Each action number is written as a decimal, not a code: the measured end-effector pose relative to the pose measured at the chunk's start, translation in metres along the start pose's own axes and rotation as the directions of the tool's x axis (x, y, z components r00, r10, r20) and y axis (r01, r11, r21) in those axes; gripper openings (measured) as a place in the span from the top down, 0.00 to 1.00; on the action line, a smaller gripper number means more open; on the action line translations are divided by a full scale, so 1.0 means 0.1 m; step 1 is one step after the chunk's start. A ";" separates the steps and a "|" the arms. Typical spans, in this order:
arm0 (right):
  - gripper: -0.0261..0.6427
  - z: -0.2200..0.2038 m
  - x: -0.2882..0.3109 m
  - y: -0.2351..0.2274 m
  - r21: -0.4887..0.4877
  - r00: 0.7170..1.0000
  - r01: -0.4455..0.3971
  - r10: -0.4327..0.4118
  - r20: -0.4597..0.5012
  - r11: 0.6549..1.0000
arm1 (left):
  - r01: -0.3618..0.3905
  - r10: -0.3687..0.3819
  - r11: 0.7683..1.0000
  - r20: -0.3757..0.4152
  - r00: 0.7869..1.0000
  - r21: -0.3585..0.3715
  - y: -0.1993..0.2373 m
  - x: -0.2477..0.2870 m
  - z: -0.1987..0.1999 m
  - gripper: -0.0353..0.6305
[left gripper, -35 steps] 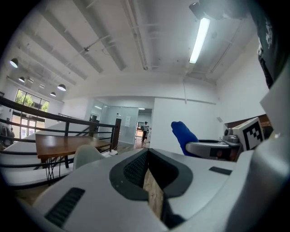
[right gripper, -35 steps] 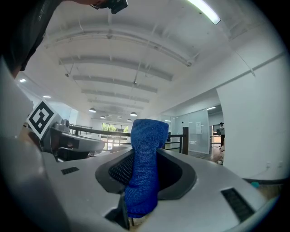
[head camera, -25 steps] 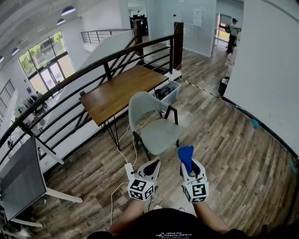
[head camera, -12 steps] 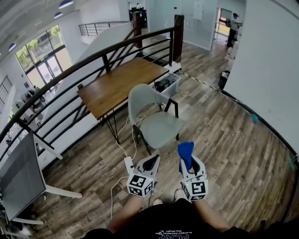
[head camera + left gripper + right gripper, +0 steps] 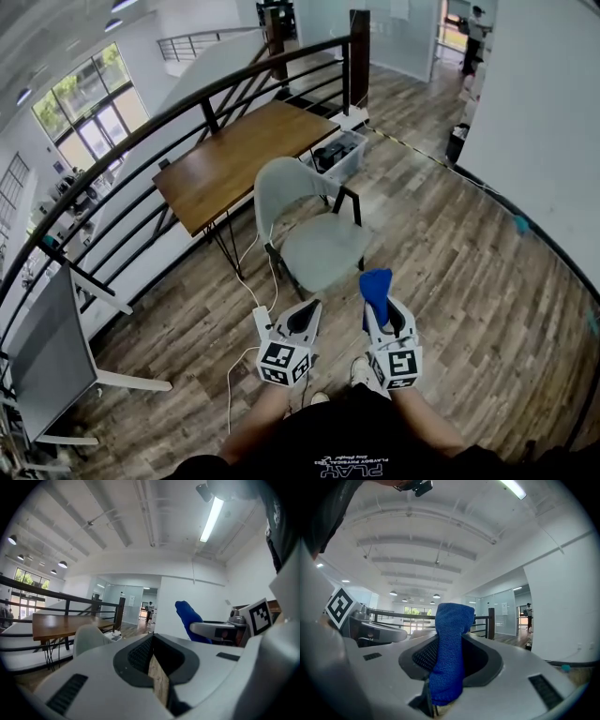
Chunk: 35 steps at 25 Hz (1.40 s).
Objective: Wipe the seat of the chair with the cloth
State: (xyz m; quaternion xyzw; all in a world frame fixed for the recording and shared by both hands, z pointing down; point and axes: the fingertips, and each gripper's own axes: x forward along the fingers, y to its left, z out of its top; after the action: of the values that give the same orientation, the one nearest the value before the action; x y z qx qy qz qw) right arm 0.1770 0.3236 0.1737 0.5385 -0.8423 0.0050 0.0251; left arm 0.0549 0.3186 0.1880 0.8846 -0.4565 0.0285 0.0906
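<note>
right gripper (image 5: 379,307) jaws clamped tight on the blue cloth (image 5: 449,653), which sticks up past the tips as a folded wad. left gripper (image 5: 304,321) jaws pressed together, nothing between them, touching nothing. both grippers are in the air on the near side of the grey chair (image 5: 281,192), not in contact with it. the seat (image 5: 323,251) is bare and faces the person, with the backrest on its far side. a wooden table (image 5: 239,159) sits just behind the chair and a storage bin (image 5: 336,167) on the floor beside it. step looks like the approach, wiping not started. next move: lower the right gripper forward so the cloth end lands flat on the seat, then sweep.
</note>
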 end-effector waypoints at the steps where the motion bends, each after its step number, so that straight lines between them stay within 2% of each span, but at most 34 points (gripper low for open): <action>1: 0.77 -0.02 0.05 -0.07 0.001 1.000 -0.006 0.006 -0.003 1.000 | -0.003 0.003 1.000 -0.003 1.000 0.001 -0.01 0.08 0.00 0.94; 12: 0.77 -0.09 0.71 -0.81 0.030 0.997 -0.082 0.082 -0.004 0.996 | -0.071 0.071 0.997 -0.020 0.997 0.007 0.11 0.96 0.05 0.94; 20: 0.77 -0.18 1.00 -1.12 0.063 0.989 -0.149 0.150 -0.012 0.987 | -0.131 0.131 0.991 -0.027 0.991 0.005 0.16 1.35 0.09 0.94; 28: 0.77 -0.23 1.19 -1.24 0.067 0.982 -0.186 0.187 -0.006 0.980 | -0.176 0.175 0.984 -0.048 0.983 -0.008 0.26 1.50 0.05 0.94; 35: 0.77 -0.18 1.56 -1.24 0.060 0.976 -0.216 0.217 0.003 0.974 | -0.191 0.189 0.981 -0.050 0.981 -0.026 0.52 1.68 0.04 0.94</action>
State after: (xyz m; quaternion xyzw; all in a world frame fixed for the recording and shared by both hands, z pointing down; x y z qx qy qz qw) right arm 0.2253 0.1309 0.1963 0.4440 -0.8953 0.0341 0.0099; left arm 0.1107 0.1535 0.2132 0.8345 -0.5371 0.0511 0.1118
